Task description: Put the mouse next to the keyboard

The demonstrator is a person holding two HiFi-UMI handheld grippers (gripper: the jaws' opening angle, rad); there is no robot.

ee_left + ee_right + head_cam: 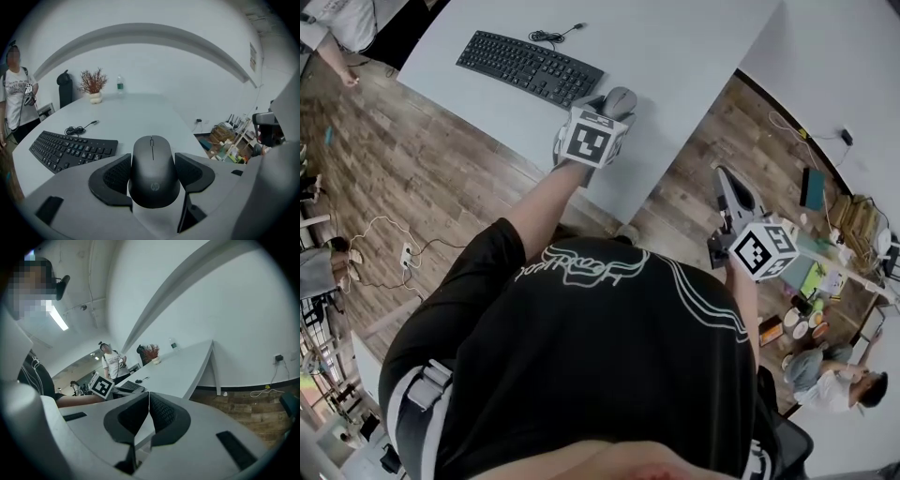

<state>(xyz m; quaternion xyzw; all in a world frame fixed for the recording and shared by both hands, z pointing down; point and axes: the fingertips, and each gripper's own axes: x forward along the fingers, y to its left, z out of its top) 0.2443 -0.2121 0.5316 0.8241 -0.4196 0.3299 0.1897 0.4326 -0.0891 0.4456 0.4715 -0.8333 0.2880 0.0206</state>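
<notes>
The left claw (153, 176) is clamped on the mouse (153, 157) just beside the keyboard (70, 149) on the tabletop (136, 112), while the right claw (148, 414) is pressed together, empty.

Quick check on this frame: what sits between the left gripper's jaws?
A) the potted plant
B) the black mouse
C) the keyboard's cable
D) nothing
B: in the left gripper view the mouse sits between the two jaws of the left gripper, with both pads against its sides. The keyboard lies apart, to its left on the table.
</notes>
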